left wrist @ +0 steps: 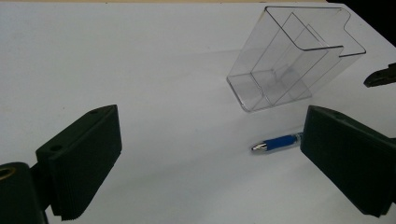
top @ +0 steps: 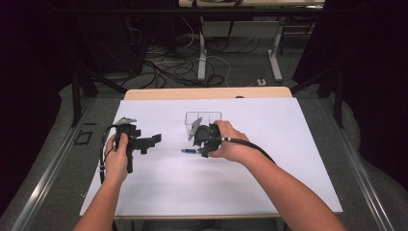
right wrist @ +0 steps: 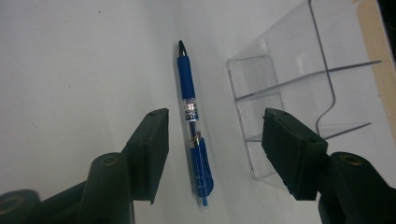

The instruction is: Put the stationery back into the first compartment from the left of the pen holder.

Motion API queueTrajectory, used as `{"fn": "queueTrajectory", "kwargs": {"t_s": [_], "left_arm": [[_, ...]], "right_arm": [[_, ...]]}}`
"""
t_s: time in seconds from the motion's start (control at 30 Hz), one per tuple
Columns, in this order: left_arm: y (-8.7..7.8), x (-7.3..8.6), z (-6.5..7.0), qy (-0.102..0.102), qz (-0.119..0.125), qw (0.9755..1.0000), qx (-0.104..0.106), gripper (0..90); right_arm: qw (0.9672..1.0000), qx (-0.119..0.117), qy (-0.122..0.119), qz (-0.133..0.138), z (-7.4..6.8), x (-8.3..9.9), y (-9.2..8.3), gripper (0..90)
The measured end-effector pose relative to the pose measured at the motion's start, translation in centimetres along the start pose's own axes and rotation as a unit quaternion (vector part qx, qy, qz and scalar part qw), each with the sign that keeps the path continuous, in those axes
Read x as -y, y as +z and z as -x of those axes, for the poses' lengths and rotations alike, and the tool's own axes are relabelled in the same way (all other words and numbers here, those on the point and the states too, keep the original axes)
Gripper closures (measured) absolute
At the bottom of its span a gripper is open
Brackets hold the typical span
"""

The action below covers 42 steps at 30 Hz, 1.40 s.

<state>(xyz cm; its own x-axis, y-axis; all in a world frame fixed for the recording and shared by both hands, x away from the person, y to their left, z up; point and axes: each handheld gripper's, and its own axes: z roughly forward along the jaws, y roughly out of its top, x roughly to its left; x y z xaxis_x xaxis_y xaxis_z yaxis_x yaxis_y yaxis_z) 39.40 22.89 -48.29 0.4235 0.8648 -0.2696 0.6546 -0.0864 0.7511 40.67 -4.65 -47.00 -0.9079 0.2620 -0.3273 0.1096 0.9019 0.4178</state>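
Blue pen [right wrist: 194, 126] flat on white bench [top: 288, 159], beside clear holder [left wrist: 292, 56] | right gripper [right wrist: 212, 140] released, jaws straddling pen | left gripper [left wrist: 210, 158] released, apart.

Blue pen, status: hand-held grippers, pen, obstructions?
Right hand-held gripper open, jaws straddling blue plastic pen lying flat. Left hand-held gripper open, off to the side. Clear plastic divided holder stands beside pen, near one jaw.
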Motion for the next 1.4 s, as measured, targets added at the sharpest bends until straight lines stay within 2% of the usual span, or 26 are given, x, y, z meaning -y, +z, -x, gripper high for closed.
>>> {"fn": "queueTrajectory", "kwargs": {"t_s": [0.43, 0.7, 0.73, 0.83, 0.87, 0.97, 1.13, 1.4], "left_arm": [[-0.1, 0.0, -0.4, -0.003, -0.004, 1.0, -0.003, 5.7], [-0.4, 0.0, -0.6, -0.005, -0.003, 1.0, -0.004, 5.8], [-0.4, 0.0, -0.6, -0.006, 0.003, 1.0, -0.004, 5.8], [-0.4, 0.0, -0.6, -0.007, 0.003, 1.0, -0.005, 5.8], [-0.4, 0.0, -0.7, -0.007, 0.002, 1.0, -0.005, 5.8], [-0.5, 0.0, -0.7, -0.008, 0.002, 1.0, -0.005, 5.8], [-0.7, 0.0, -1.0, -0.009, 0.001, 0.9999, -0.006, 5.8], [-0.8, 0.1, -1.2, -0.013, 0.005, 0.9999, -0.008, 5.8]], "right_arm": [[0.9984, -0.021, -0.045, -0.029, -0.3, -1.2, 2.2, 47.6], [0.9974, -0.025, -0.054, -0.042, -0.4, -1.4, 3.5, 54.1], [0.9972, -0.027, -0.055, -0.044, -0.4, -1.5, 3.6, 55.2], [0.9975, -0.028, -0.055, -0.035, -0.4, -1.6, 4.3, 58.1], [0.9968, -0.032, -0.058, -0.046, -0.4, -1.7, 4.4, 58.7], [0.996, -0.037, -0.063, -0.051, -0.5, -1.9, 5.0, 61.3], [0.9946, -0.045, -0.071, -0.061, -0.5, -2.0, 6.1, 63.3], [0.9935, -0.051, -0.071, -0.072, -0.4, -2.0, 7.3, 64.7]]}}
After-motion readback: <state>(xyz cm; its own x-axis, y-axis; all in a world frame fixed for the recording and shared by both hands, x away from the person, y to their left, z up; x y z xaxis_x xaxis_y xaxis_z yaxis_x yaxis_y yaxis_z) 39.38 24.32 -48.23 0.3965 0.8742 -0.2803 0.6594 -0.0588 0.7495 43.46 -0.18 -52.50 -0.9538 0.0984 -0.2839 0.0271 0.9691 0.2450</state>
